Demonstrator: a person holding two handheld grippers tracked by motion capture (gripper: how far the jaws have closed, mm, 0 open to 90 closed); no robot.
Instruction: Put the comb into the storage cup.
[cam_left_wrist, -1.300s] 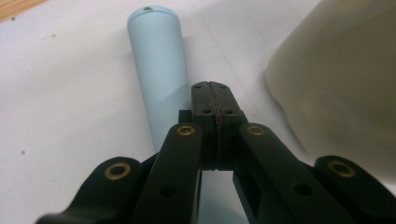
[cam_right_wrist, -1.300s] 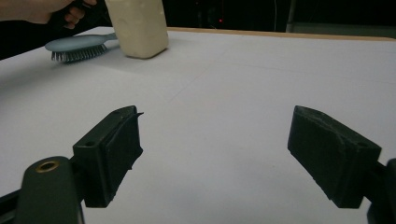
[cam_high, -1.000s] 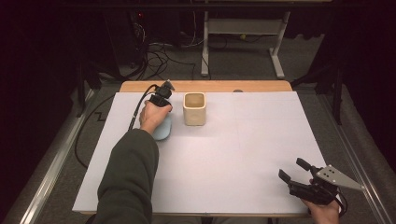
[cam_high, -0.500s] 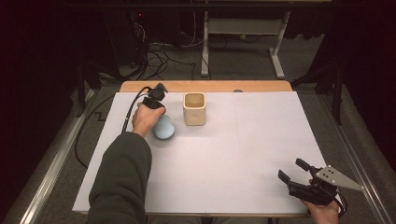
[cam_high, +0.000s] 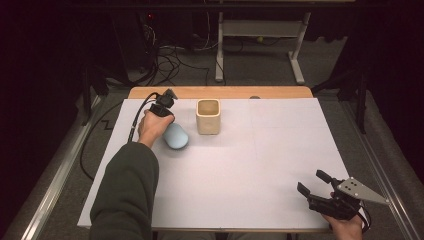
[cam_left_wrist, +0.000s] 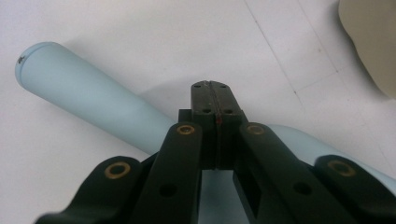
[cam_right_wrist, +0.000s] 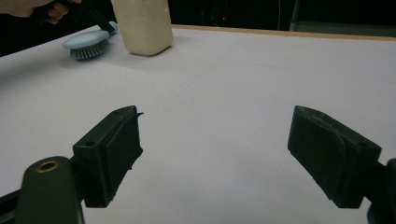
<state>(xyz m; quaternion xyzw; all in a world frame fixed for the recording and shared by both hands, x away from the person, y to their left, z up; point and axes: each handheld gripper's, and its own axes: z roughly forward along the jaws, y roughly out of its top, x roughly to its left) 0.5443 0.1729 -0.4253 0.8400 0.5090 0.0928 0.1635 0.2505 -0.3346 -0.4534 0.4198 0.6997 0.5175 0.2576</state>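
A pale blue brush (cam_high: 176, 136) is lying bristles-down on the white table sheet, its oval head sitting just left of a cream cup (cam_high: 208, 116) and its tapered handle (cam_left_wrist: 88, 95) stretching flat along the sheet.

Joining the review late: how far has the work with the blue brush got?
Little looks done: the light blue brush lies bristles-down on the white table, left of the cream cup, which stands upright. In hand: the left hand-held gripper sits over the brush handle, jaws shut together with nothing between them. The right hand-held gripper waits open at the near right corner. Gripping and moving the brush seems left to do.
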